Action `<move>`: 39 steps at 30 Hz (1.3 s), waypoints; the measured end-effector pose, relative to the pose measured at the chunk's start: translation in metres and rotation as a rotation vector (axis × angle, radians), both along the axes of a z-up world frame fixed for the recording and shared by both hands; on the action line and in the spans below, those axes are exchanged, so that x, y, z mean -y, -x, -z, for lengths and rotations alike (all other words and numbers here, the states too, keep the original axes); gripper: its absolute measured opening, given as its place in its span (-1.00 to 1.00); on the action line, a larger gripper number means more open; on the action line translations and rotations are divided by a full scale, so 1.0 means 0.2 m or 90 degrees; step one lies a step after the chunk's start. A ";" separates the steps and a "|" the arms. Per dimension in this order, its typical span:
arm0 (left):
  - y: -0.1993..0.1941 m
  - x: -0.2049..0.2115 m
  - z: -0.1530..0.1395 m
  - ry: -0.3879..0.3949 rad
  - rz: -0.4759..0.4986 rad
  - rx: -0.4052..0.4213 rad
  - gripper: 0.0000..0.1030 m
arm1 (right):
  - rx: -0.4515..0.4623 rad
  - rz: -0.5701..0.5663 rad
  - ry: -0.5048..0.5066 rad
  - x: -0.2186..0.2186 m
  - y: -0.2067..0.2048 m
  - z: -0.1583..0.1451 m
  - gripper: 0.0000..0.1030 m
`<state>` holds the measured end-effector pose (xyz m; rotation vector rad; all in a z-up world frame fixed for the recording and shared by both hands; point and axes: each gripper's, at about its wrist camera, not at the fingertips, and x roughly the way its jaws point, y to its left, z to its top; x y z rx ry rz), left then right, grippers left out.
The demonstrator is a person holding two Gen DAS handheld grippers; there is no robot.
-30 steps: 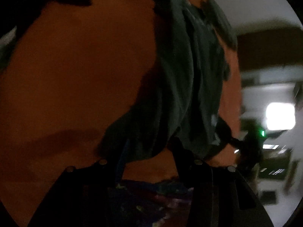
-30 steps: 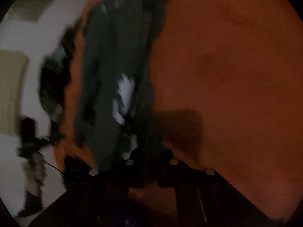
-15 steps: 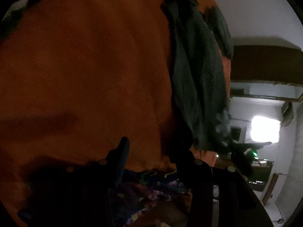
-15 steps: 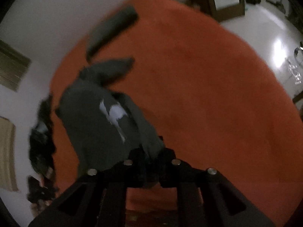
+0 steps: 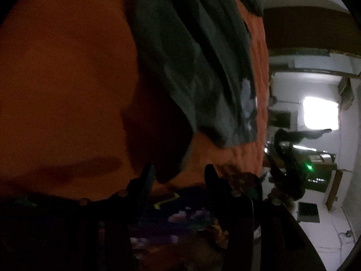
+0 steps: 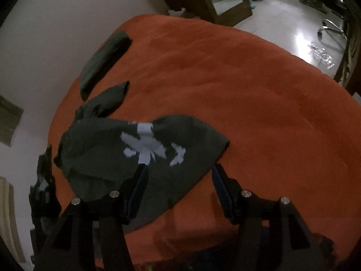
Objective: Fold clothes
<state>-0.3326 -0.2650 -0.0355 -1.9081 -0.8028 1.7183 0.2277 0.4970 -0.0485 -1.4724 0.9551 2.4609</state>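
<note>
A dark green T-shirt with a white print lies crumpled on the orange bed cover. One sleeve points toward the wall. My right gripper hovers open just over the shirt's near edge, holding nothing. In the left wrist view the same shirt stretches across the upper right of the bed cover. My left gripper is open a short way from the shirt's hem, with only shadowed bed cover between its fingers.
A folded dark green garment lies near the wall at the bed's far left. A dark heap sits off the left edge. A wooden cabinet and shiny floor lie beyond. Patterned cloth shows under my left gripper.
The left gripper let go of the shirt first. The right gripper, shut on it half a second ago, has opened, and the shirt now lies spread on the bed.
</note>
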 end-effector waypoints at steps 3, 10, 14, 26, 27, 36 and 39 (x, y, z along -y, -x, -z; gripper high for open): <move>0.02 -0.10 0.00 0.026 0.028 -0.015 -0.08 | 0.023 -0.021 0.012 0.04 -0.01 0.06 0.13; 0.02 -0.22 -0.04 0.286 0.146 -0.231 -0.95 | 0.069 -0.035 0.053 0.11 -0.04 0.23 0.13; 0.00 0.13 -0.23 0.179 -0.003 -0.243 -0.95 | 0.062 -0.024 0.070 0.10 -0.09 0.27 0.13; -0.32 1.43 -0.29 0.087 -0.339 -0.103 -0.95 | 0.056 -0.082 0.129 0.09 -0.14 0.32 0.13; -0.34 1.44 -0.25 0.068 -0.344 -0.085 -0.95 | 0.058 -0.090 0.130 0.09 -0.13 0.32 0.14; -0.16 1.00 -0.14 0.018 -0.262 -0.080 0.14 | 0.071 -0.096 0.140 0.10 -0.14 0.36 0.28; -0.10 0.91 -0.09 0.035 -0.224 -0.071 0.21 | 0.070 -0.098 0.143 0.11 -0.15 0.38 0.28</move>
